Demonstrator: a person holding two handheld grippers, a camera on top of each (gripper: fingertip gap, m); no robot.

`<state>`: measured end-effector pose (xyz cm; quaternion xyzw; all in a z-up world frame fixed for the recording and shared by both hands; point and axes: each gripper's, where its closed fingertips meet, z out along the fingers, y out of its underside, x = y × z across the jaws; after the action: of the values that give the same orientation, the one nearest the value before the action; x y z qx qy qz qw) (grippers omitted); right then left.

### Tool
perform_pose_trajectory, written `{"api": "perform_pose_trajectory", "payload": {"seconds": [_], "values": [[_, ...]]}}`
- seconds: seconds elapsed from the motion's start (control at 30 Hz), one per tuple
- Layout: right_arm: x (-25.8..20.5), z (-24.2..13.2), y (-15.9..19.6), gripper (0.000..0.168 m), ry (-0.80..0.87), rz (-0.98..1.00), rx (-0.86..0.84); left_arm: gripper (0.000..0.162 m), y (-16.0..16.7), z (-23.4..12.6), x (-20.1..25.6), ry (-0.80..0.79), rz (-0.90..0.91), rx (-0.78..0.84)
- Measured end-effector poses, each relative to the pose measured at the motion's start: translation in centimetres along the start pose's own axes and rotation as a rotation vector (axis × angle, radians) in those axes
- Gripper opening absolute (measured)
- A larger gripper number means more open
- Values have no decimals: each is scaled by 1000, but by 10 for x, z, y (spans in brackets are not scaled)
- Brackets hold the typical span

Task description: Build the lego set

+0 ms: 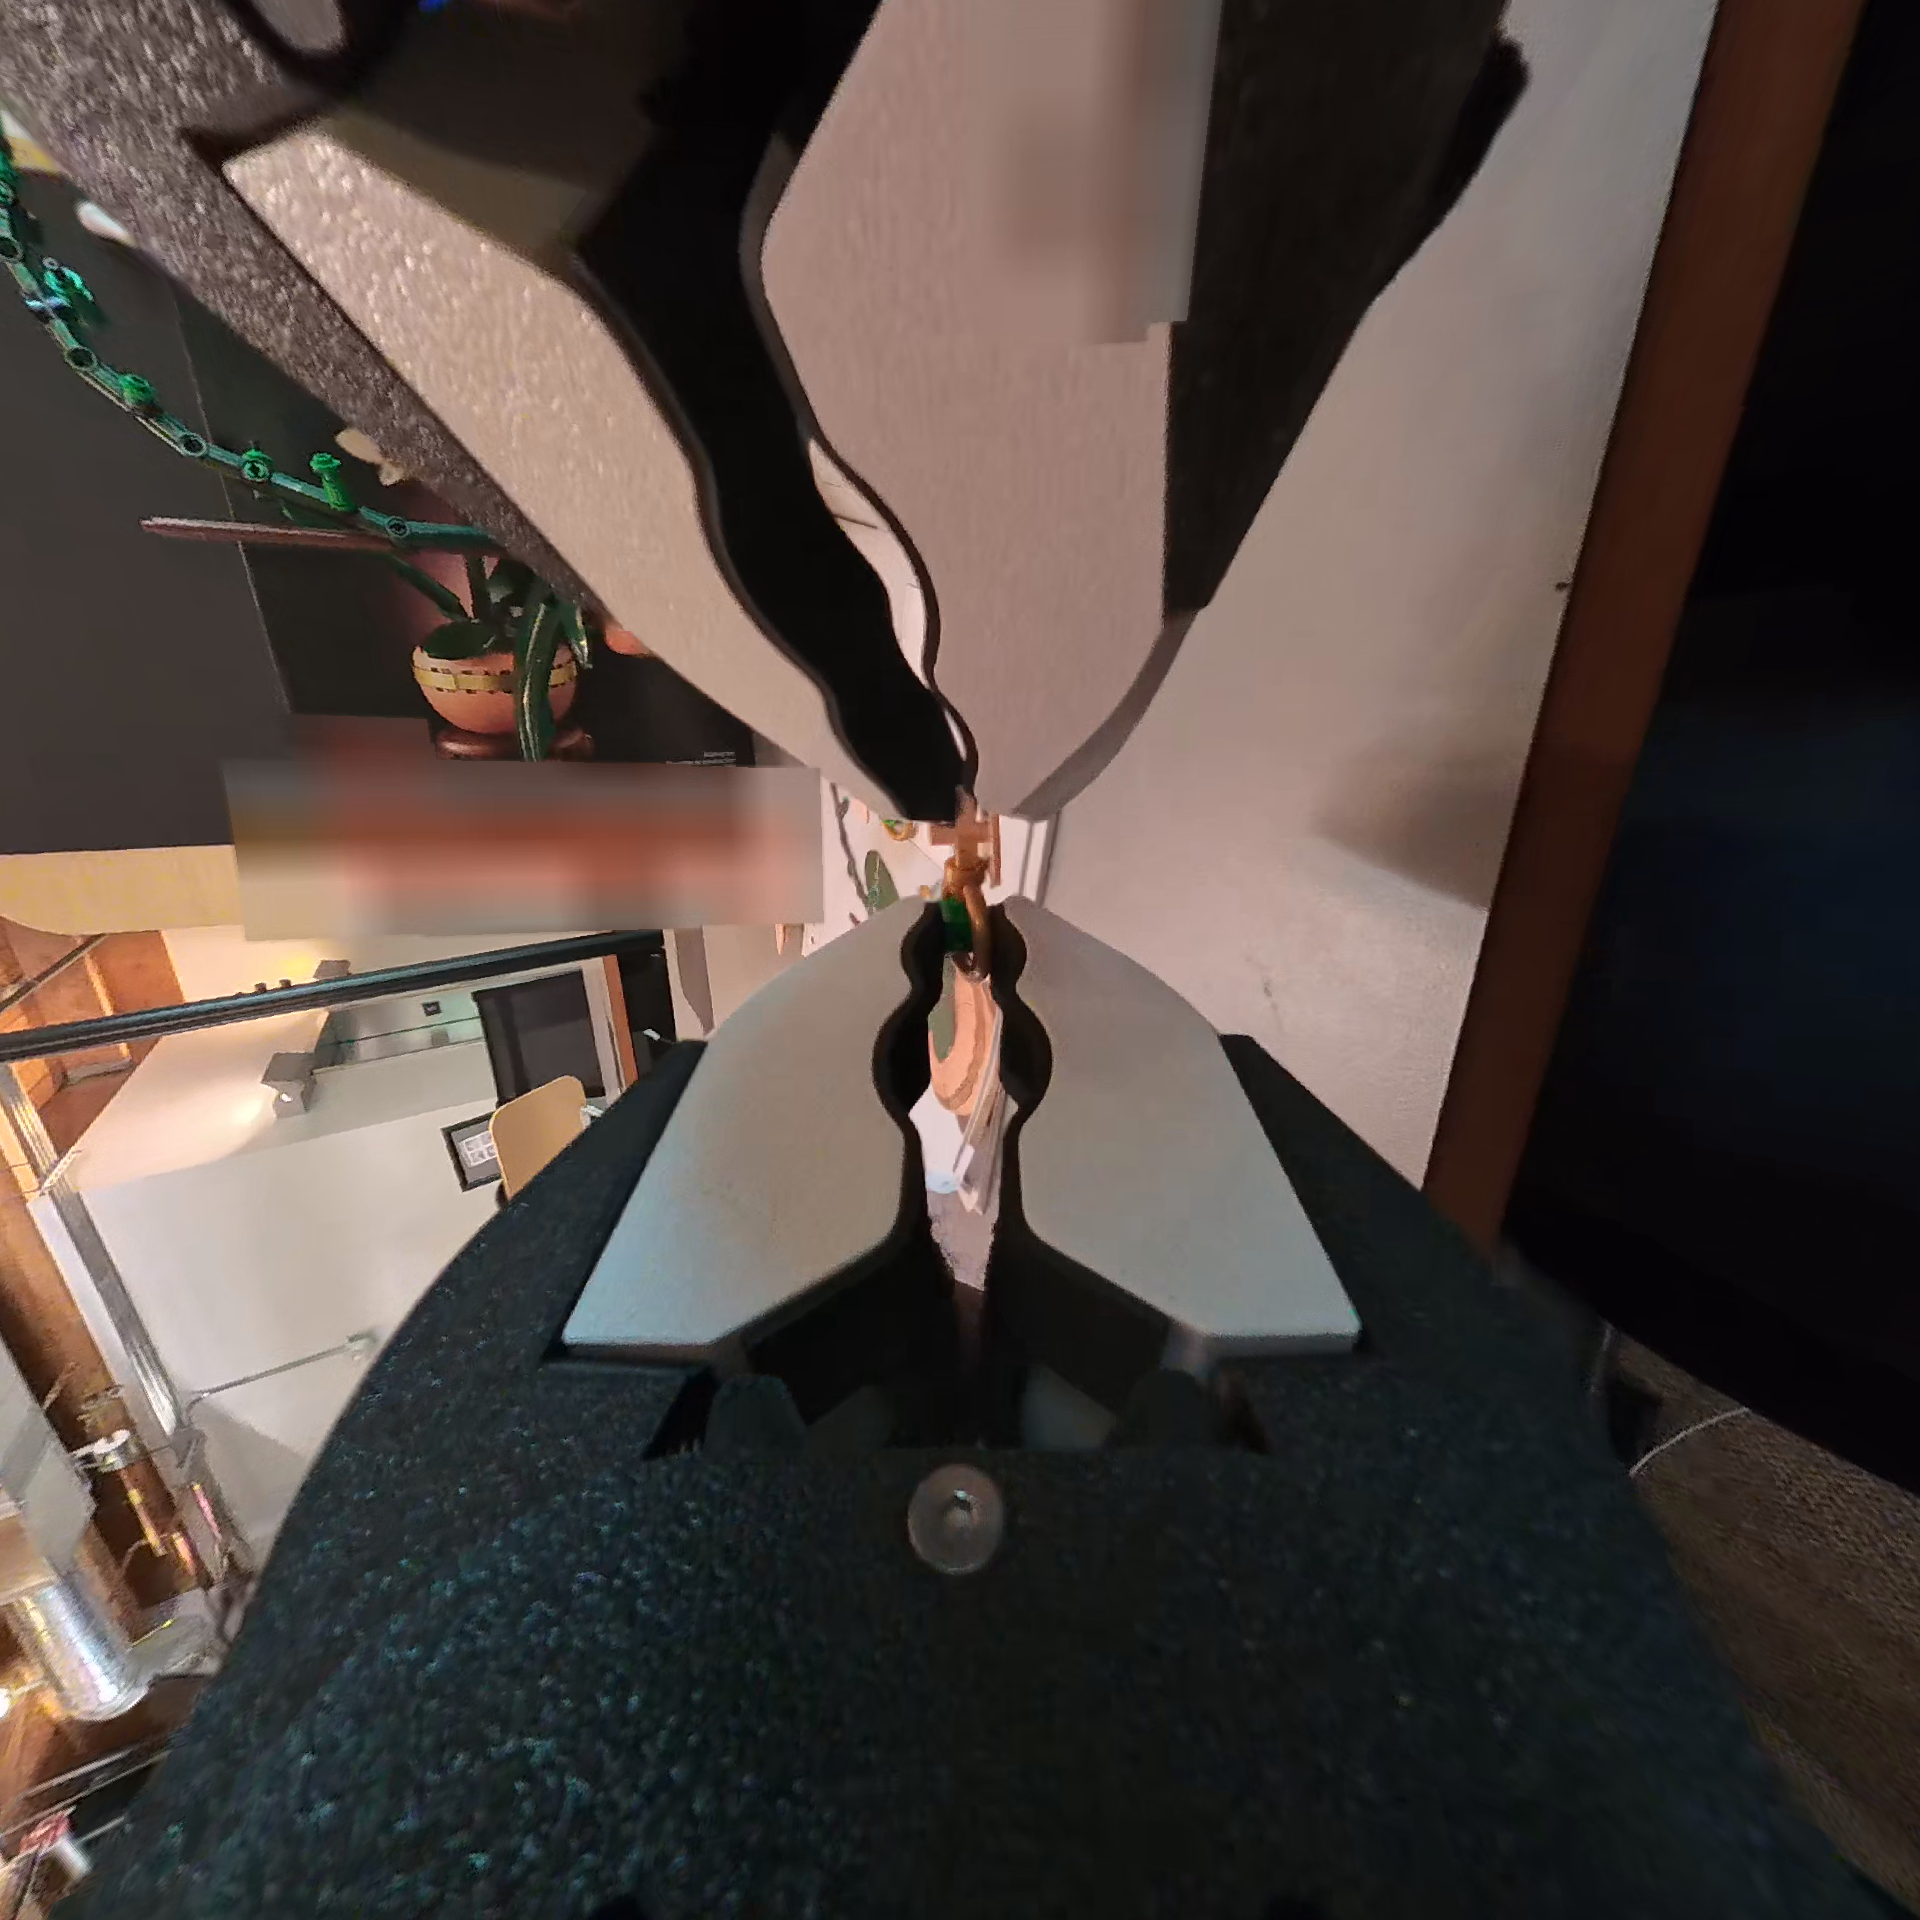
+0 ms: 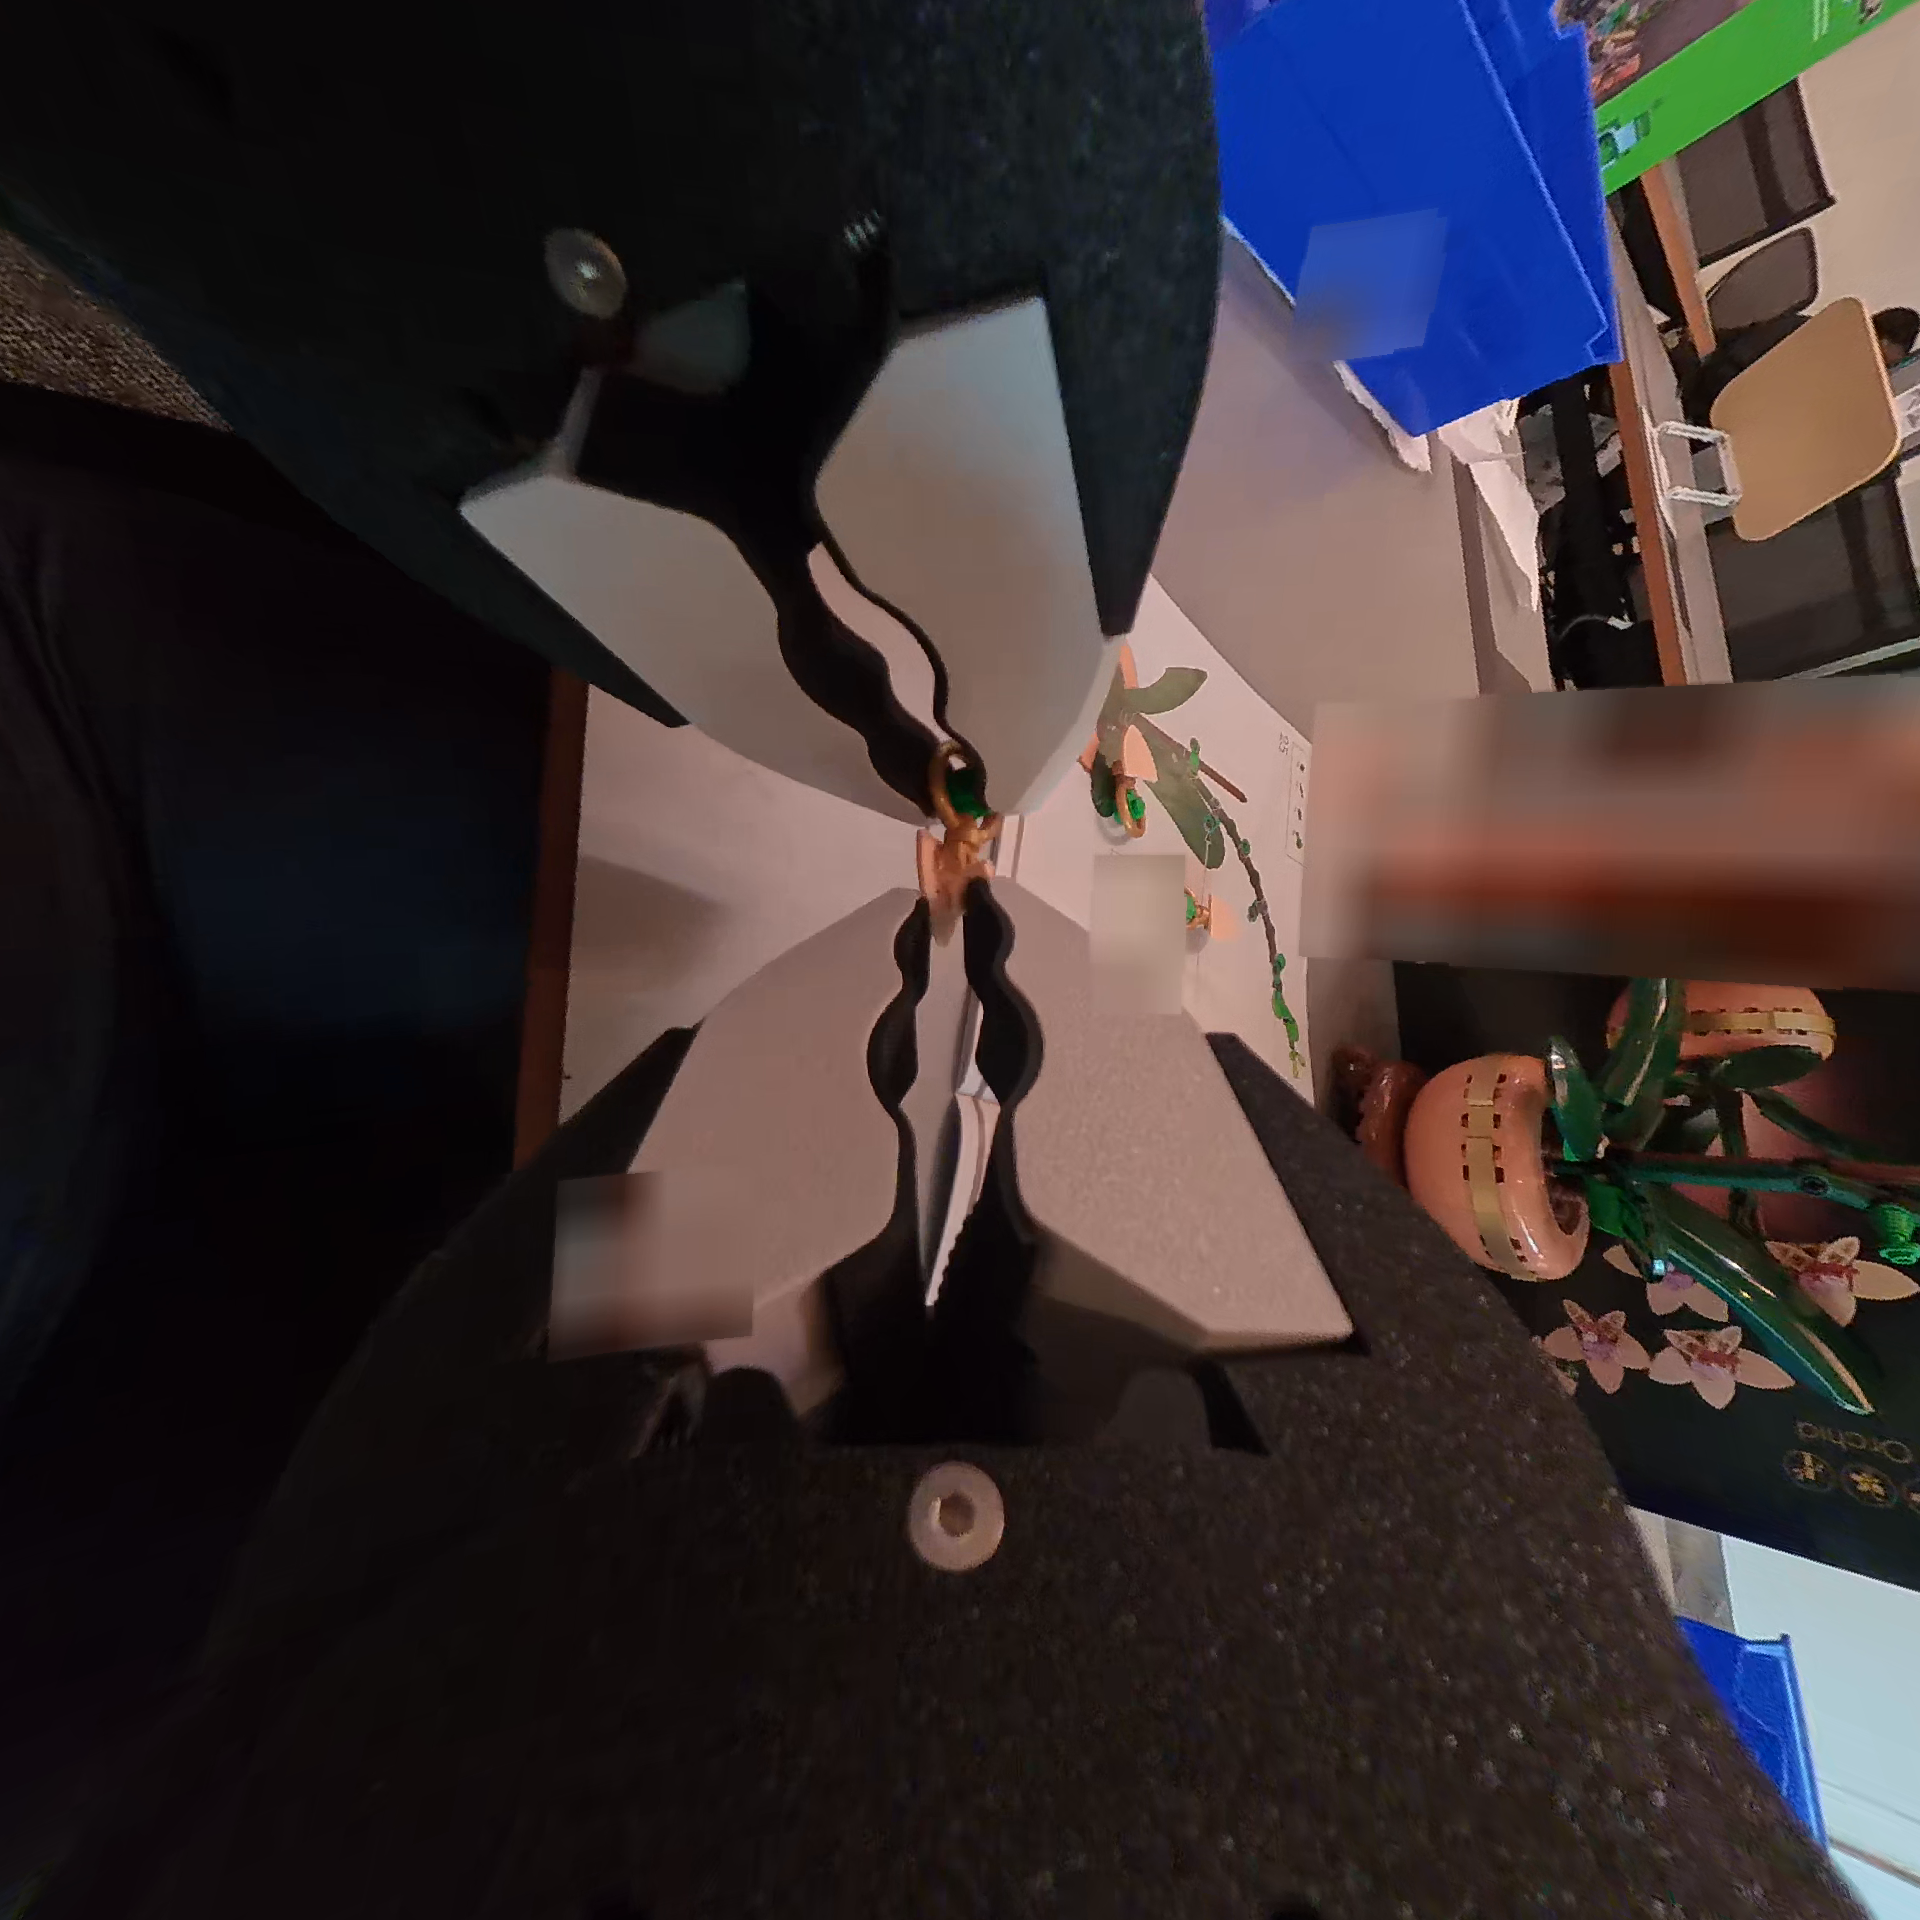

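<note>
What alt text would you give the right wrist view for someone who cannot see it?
Two hand-held grippers meet tip to tip over a white table: the right hand-held gripper pinches a small peach piece, the left hand-held gripper a gold ring with a green stud. A pink pot with green stems stands to the side.

Blue bin (image 2: pixel 1413 197) and tan chair (image 2: pixel 1808 416) on a white table (image 2: pixel 1299 520).
</note>
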<state>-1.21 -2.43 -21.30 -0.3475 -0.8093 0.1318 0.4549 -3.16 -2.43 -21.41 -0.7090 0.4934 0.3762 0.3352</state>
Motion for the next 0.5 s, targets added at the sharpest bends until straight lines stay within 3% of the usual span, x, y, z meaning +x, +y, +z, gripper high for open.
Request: {"api": "perform_pose_trajectory", "payload": {"seconds": [0.5], "values": [[-12,7,6,6,-52,48,-25,7,0,9,18,86,-28,-51]]}}
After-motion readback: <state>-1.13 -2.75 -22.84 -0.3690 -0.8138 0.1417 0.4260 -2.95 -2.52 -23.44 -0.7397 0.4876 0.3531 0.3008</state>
